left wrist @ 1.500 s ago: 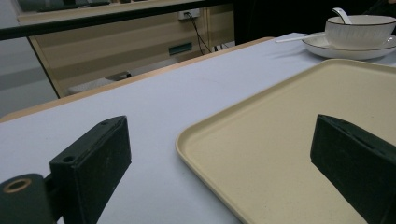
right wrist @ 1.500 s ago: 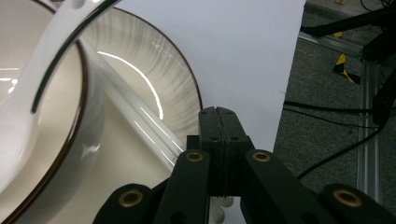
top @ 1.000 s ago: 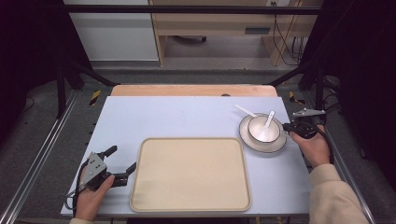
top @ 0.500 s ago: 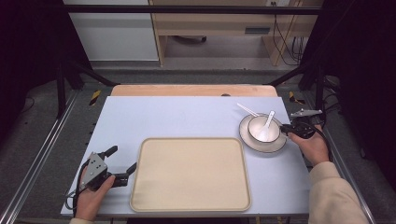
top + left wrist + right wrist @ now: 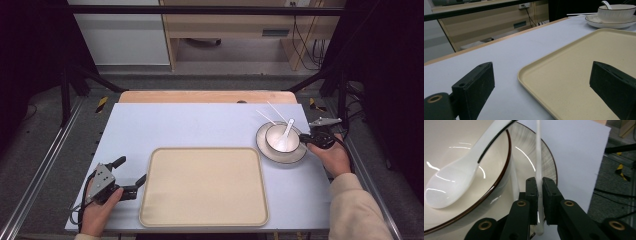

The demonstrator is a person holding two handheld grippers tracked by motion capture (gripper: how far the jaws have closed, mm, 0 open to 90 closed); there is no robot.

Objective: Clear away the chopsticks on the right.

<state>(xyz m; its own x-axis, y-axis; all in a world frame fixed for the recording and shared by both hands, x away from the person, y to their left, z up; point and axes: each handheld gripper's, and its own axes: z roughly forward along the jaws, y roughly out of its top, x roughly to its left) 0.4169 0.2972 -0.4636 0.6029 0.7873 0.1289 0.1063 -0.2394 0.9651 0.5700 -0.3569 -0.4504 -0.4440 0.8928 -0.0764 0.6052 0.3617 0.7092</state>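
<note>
A white bowl (image 5: 280,136) with a dark rim stands on a matching plate (image 5: 295,156) at the table's right. A white spoon (image 5: 286,134) rests in the bowl. In the right gripper view my right gripper (image 5: 539,182) is shut on one white chopstick (image 5: 538,157) that runs over the plate (image 5: 546,160) beside the bowl (image 5: 499,180). A second chopstick (image 5: 514,182) lies along the bowl's wall. My right gripper (image 5: 303,136) sits at the plate's right edge. My left gripper (image 5: 131,170) stands open at the left edge of the beige tray (image 5: 202,186), its jaws either side of the tray's corner (image 5: 524,72).
The light blue table top (image 5: 200,125) has bare room behind the tray and at the left. A wooden strip (image 5: 205,96) edges the far side. Metal frame rails (image 5: 45,165) run along both sides of the table.
My right gripper has edged slightly left toward the plate. The left gripper and the tray have not moved.
</note>
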